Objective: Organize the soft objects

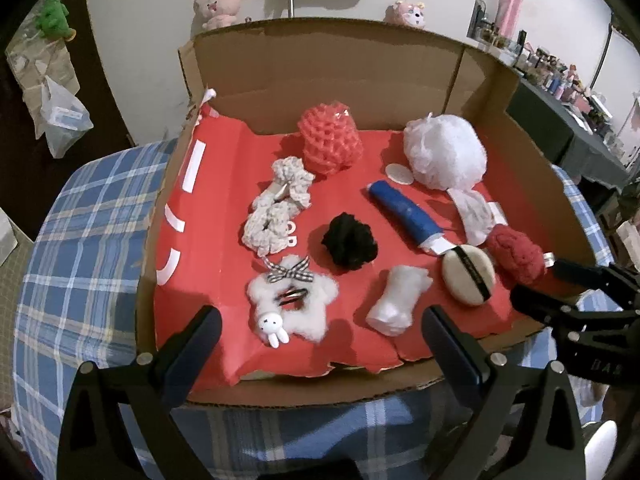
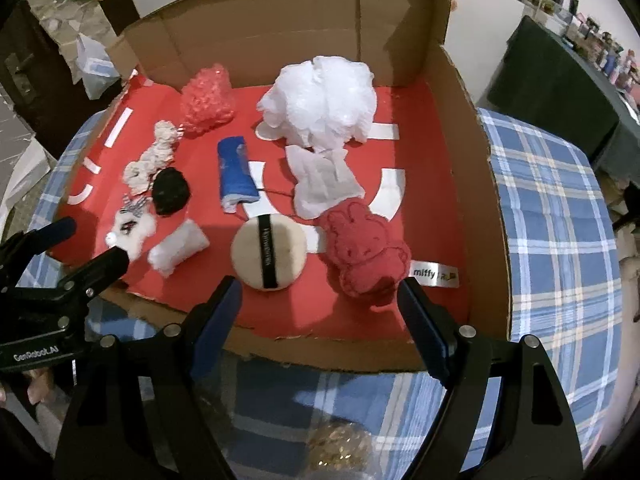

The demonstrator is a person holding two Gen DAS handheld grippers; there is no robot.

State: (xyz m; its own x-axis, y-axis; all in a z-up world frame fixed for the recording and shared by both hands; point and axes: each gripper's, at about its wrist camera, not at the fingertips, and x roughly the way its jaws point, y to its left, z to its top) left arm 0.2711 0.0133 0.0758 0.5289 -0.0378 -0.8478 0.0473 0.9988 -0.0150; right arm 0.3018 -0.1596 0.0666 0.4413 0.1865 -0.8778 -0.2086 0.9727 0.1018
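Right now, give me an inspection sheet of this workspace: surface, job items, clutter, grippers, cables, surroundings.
Surface: cardboard box lined with red paper, on a blue plaid cloth.
Job's things: white bath pouf, pink mesh sponge, cream scrunchies, black pompom, blue roll, round powder puff, red bunny plush, white fluffy star with bunny charm, white wad, all lying in the box.
Clutter: plastic bags left of the box.
Grippers: left gripper open, empty; right gripper open, empty, both at the box's near edge.
Cables: nothing seen.
Surroundings: plush toys by the wall; crowded dark table at right.
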